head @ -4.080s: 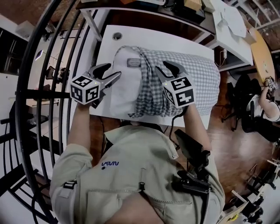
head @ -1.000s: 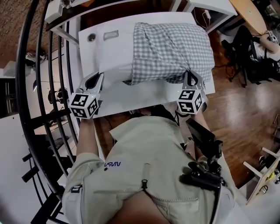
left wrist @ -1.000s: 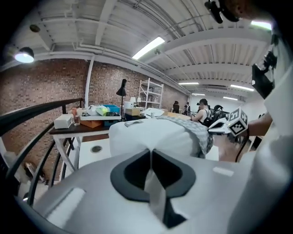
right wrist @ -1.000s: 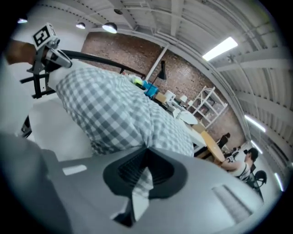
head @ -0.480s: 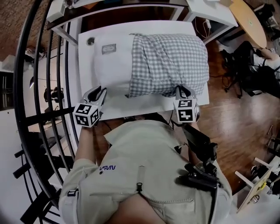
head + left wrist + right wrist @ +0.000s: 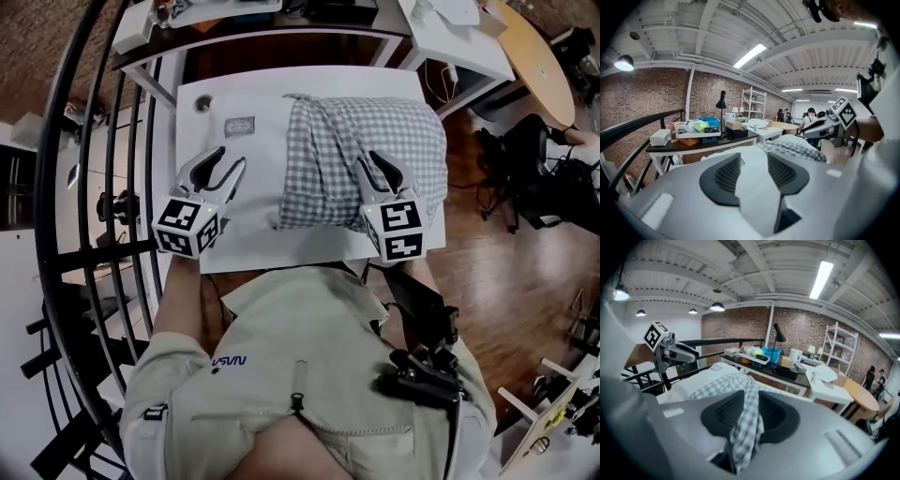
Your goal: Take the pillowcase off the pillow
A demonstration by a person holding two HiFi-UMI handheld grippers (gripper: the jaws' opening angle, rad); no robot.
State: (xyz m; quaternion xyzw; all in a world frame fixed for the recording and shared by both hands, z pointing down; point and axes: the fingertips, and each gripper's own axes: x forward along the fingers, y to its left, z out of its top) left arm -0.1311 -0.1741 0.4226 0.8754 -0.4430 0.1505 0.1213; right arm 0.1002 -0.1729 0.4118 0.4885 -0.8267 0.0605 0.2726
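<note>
**Case Partly Off, Pinched Near Its Open Rim**

The right gripper (image 6: 367, 157) was clamped on a fold of the gingham pillowcase (image 6: 384, 131). Its own view showed the checked cloth running between the closed pads and hanging out below them. The grip sat on the person's side of the case, close to its bunched open rim, probably so the cloth could be dragged rightward off the filling.

The left gripper (image 6: 234, 156) had its jaws partly apart over the bare white end of the pillow (image 6: 262, 141). White fabric showed in the gap, but no firm pinch was evident. It seemed placed there to catch or pin the pillow so that it would not follow the case.

The pillowcase enclosed the right-hand part of the pillow. The left end, with its sewn label (image 6: 239, 124), lay outside the rim. Both rested across the white table (image 6: 281, 251), in front of the person.
</note>
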